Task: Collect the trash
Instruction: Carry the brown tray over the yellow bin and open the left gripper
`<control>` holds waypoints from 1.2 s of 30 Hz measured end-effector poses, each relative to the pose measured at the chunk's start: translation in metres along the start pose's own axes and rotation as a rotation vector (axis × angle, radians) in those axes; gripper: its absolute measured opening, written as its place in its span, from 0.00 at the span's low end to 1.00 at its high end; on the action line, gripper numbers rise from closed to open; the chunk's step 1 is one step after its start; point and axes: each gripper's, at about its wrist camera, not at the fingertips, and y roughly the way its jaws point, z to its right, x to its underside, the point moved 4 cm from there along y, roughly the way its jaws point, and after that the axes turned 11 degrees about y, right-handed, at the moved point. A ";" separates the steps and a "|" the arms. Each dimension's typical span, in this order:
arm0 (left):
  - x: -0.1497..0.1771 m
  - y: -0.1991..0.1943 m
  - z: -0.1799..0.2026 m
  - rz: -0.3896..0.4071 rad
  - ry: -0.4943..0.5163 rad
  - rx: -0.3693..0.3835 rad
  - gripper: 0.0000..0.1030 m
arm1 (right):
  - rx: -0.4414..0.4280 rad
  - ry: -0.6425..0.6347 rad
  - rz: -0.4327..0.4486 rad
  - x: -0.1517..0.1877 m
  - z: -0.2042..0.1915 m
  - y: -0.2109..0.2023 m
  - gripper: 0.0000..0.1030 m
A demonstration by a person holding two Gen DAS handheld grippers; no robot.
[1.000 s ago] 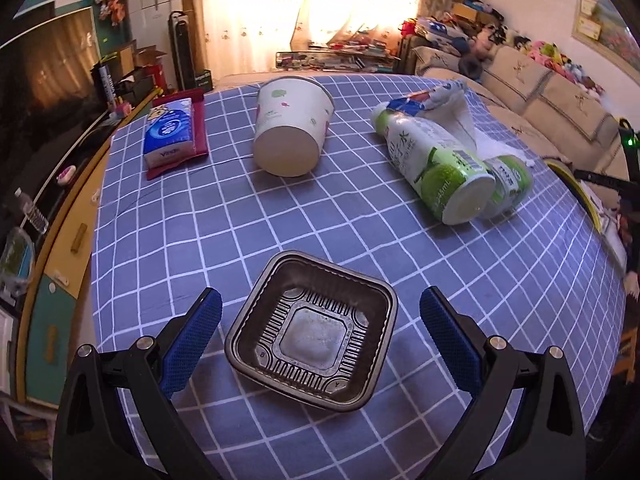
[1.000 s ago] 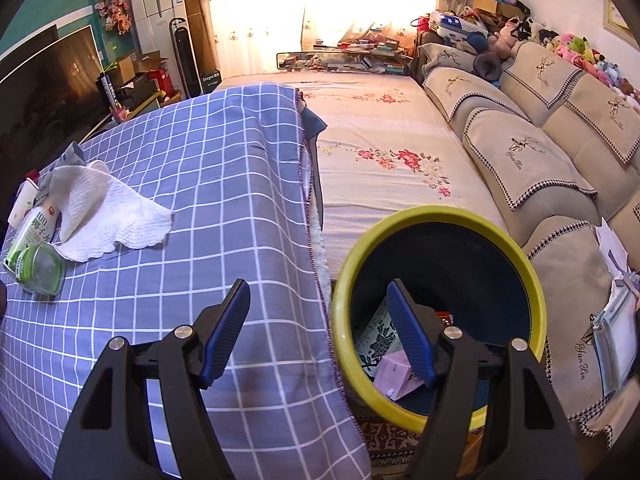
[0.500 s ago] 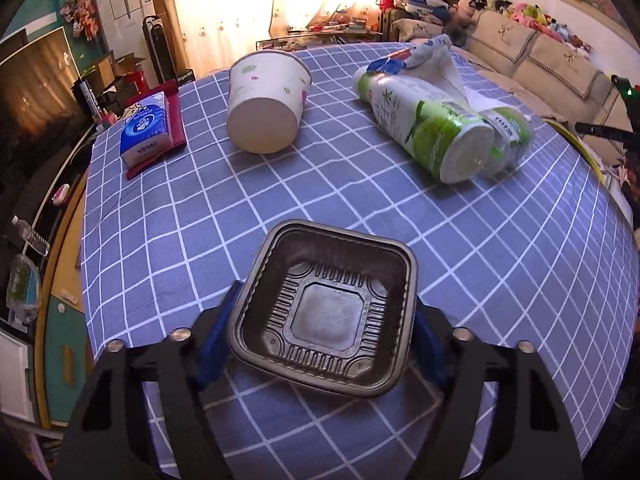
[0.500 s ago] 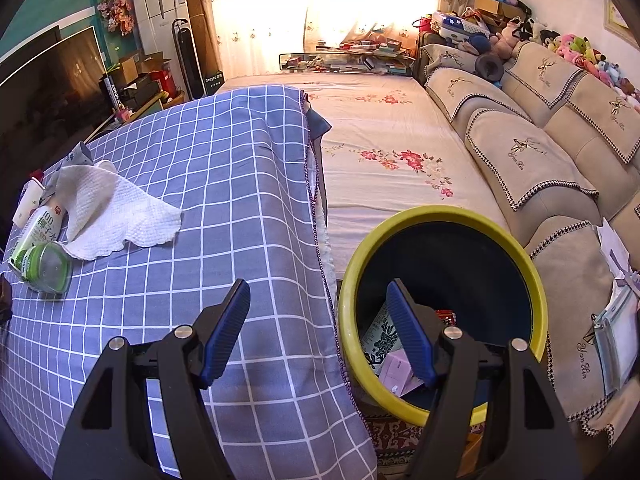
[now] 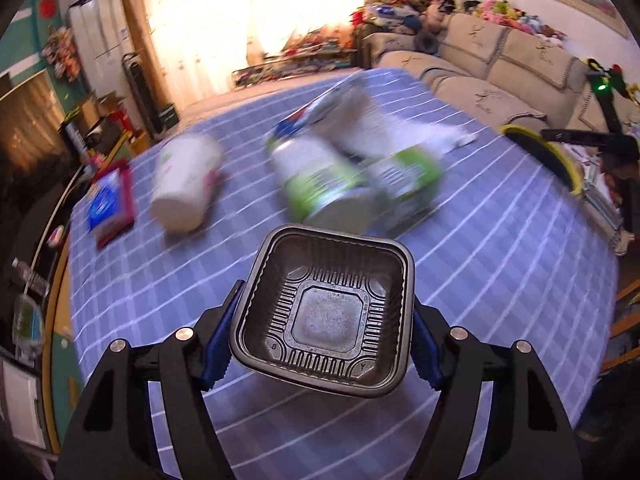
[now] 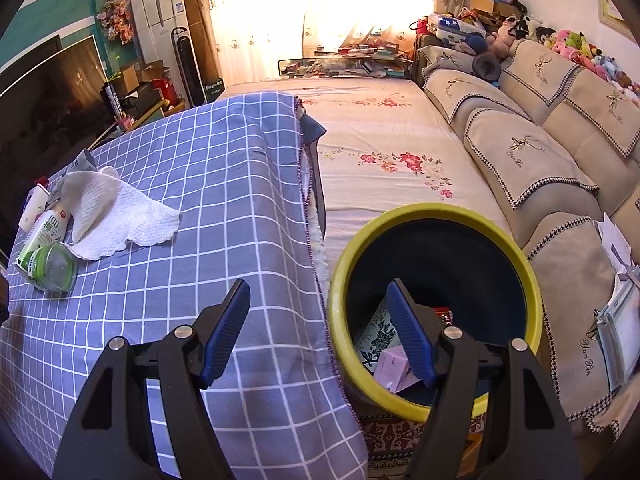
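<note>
The black tray is clamped by its sides in the left gripper, lifted clear for carrying to the bin. The right gripper is held wide open and empty at the bin's rim.

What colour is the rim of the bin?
Yellow, with a dark inside. The bin shows best in the right wrist view.

Left gripper: blue pads closed in against something held between them, carried clear of the surface below. Right gripper: jaws spread wide, nothing between the pads, level, pointing forward.
</note>
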 end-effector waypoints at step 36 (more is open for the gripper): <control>-0.287 0.198 0.386 -0.005 0.365 0.393 0.71 | 0.205 0.251 0.080 0.029 0.213 -0.055 0.65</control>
